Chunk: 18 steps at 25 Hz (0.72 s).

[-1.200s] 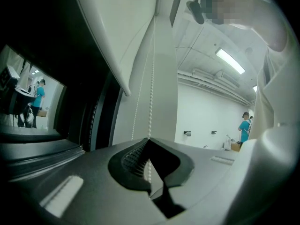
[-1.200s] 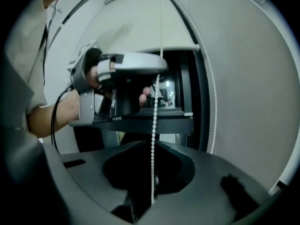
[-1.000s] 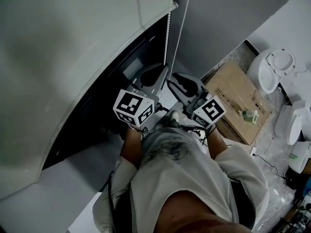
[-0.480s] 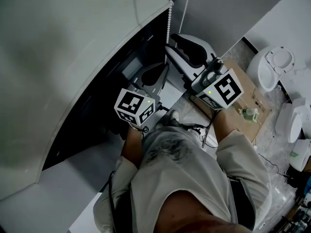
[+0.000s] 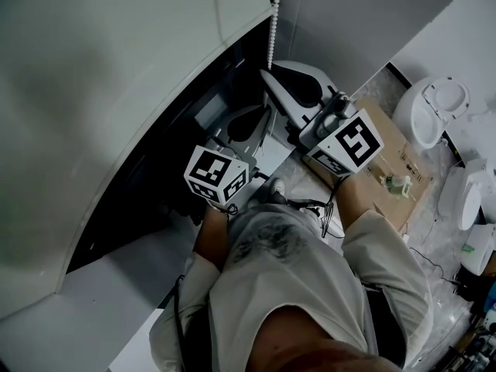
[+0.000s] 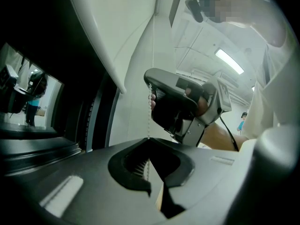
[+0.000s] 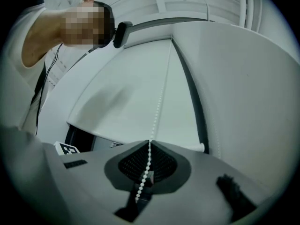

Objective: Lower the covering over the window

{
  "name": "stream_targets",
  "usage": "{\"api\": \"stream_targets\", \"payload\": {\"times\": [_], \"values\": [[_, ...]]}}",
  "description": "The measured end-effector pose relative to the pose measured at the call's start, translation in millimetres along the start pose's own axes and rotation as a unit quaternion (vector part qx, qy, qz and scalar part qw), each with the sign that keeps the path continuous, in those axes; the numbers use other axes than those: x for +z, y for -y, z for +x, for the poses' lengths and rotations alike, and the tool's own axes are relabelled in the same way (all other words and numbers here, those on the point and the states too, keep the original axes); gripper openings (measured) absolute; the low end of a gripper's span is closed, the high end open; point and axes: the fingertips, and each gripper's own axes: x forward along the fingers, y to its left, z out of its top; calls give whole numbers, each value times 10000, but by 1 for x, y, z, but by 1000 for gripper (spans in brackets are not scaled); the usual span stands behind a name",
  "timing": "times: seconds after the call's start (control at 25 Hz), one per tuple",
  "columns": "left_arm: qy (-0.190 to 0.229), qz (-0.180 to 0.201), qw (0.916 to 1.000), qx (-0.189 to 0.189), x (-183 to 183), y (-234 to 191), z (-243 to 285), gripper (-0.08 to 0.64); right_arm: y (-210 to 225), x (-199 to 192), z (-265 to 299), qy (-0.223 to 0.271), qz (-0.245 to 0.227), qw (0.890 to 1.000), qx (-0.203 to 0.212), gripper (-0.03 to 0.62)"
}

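Roller blind could stall if the bead chain slips through the right gripper, clamped on it above the left gripper, likewise clamped

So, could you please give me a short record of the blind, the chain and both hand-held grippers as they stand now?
Covering: roller blind, partly lowered; dark window open beneath it
Cord: bead chain, hanging by the blind's edge
Right hand-held gripper: shut on the bead chain, higher up
Left hand-held gripper: shut on the bead chain, below the right one
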Motion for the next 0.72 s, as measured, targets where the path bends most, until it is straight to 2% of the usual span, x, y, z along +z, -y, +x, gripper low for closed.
{"api": "stream_targets", "payload": {"times": [0.72], "values": [[-697, -359, 9969, 49, -80, 0, -5, 9, -12, -77, -19, -798, 284, 9964, -80, 25]]}}
